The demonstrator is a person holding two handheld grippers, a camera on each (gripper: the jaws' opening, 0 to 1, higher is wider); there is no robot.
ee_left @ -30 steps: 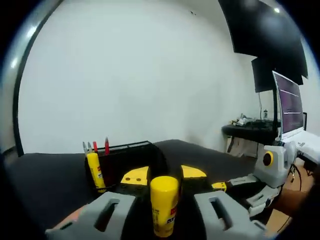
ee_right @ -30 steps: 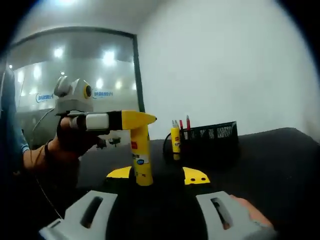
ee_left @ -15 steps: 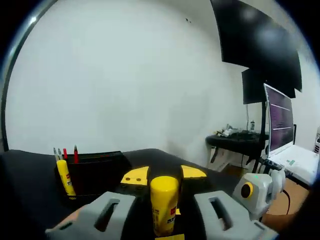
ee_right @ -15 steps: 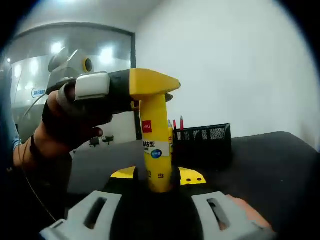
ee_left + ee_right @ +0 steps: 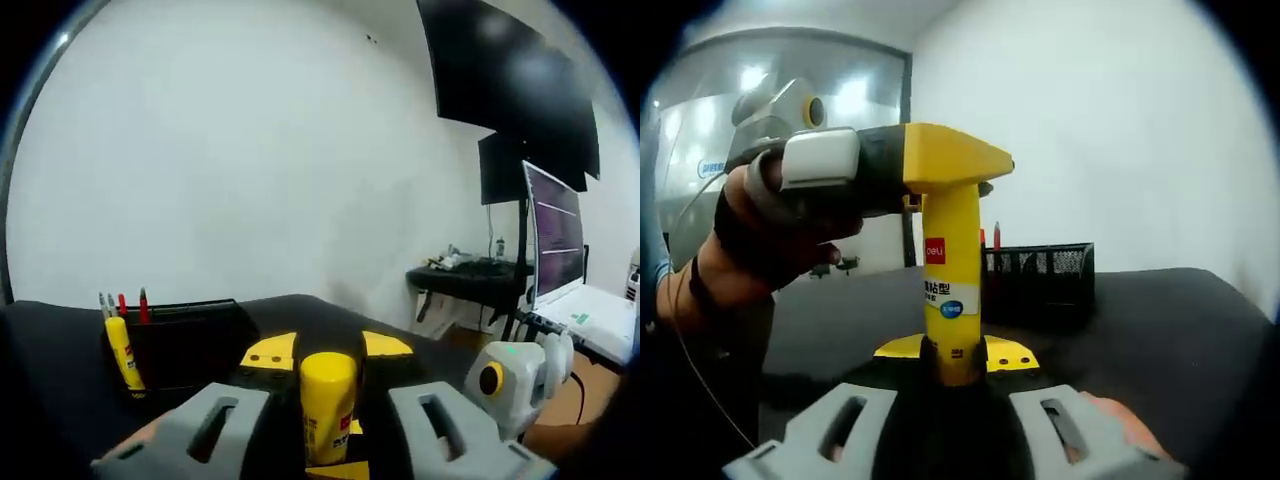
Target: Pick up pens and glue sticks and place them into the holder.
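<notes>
Now the glue stick [image 5: 951,285] is gripped by both grippers: left gripper [image 5: 940,165] on top, right gripper [image 5: 952,352] below. Next it must be carried to the holder [image 5: 1038,275] at 1 o'clock.

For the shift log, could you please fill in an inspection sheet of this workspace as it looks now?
Surface: black table.
Job's things: yellow glue stick upright between both grippers; black mesh holder behind, with pens and another glue stick.
Clutter: nothing seen.
Grippers: left gripper shut on glue stick's top; right gripper at its base, grip unclear.
Cables: cable beside person's hand.
Surroundings: white wall, monitors, side desk.
</notes>
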